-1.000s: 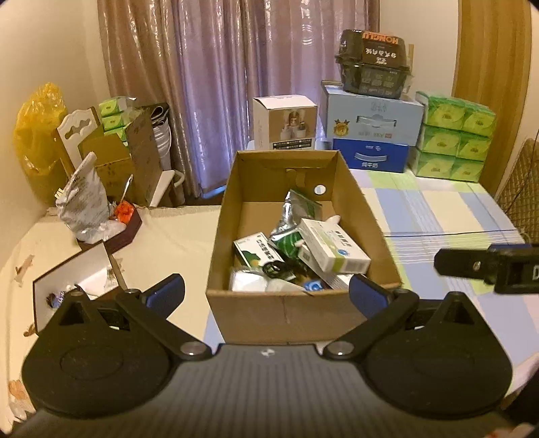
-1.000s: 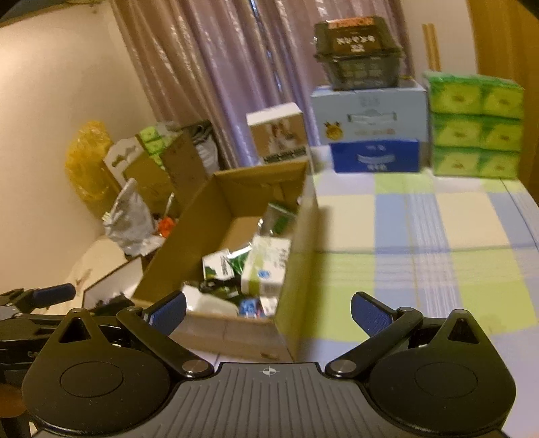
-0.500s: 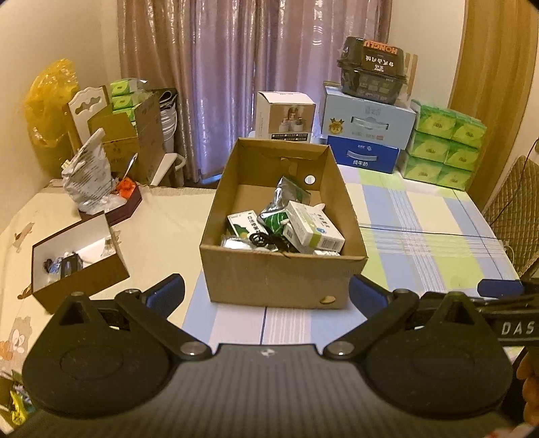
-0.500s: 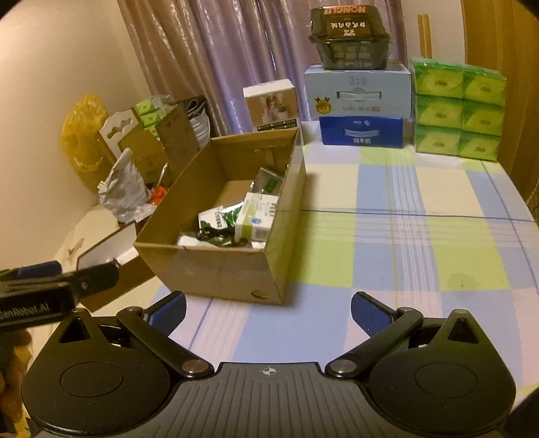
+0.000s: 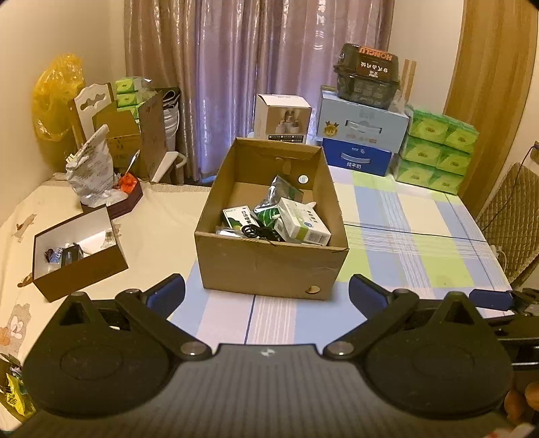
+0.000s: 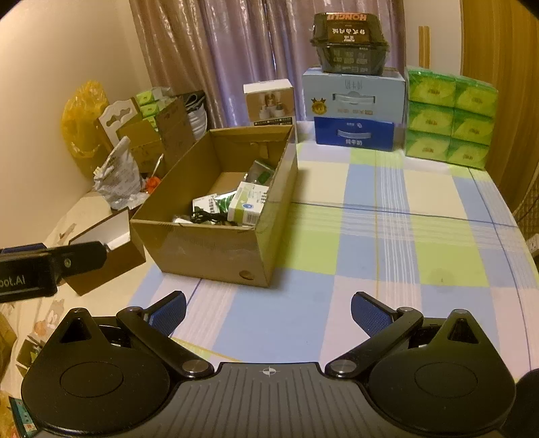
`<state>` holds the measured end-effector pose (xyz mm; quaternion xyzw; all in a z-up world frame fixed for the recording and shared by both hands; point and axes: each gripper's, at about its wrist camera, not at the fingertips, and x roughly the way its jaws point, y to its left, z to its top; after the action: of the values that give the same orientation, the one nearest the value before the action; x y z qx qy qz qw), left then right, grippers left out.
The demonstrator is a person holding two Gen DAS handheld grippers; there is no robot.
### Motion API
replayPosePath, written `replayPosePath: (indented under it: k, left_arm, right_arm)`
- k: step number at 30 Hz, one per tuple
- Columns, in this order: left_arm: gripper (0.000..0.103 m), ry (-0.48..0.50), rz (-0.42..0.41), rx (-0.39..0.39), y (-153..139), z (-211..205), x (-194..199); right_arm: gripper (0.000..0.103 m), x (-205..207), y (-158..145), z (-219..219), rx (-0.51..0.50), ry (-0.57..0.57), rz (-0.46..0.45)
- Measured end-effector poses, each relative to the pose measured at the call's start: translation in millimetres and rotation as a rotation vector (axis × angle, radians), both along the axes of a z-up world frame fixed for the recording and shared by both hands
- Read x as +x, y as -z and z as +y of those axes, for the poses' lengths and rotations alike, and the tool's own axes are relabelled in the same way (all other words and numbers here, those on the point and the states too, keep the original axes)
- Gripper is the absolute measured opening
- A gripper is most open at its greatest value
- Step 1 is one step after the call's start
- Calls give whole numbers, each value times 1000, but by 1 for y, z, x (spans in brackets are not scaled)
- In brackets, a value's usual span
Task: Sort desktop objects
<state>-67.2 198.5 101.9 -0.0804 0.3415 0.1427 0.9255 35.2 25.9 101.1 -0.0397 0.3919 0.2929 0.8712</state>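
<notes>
Left wrist view: left gripper (image 5: 266,292), jaws apart and empty, has drawn back from the cardboard box (image 5: 269,266) holding the sorted items; right wrist view: right gripper (image 6: 267,311), likewise apart, has retreated, suggesting sorting is finished.

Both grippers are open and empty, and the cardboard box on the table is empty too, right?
Not quite. The cardboard box holds medicine packs and pouches, as the left wrist view shows. The left gripper and right gripper are open and empty.

Mauve curtains (image 5: 256,64), cream walls (image 5: 60,30)
</notes>
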Motion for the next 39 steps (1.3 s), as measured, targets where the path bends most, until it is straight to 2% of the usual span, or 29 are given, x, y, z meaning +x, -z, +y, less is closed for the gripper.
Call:
replayPosePath:
  k: [13,39]
  left_arm:
    - [102,-2,26,4,7,-4,4]
    - [102,19,23,-8,10,-9,7]
  right_arm:
    - [101,0,3,-2,-8,5,5]
    - [101,0,4,-3,-16,3,2]
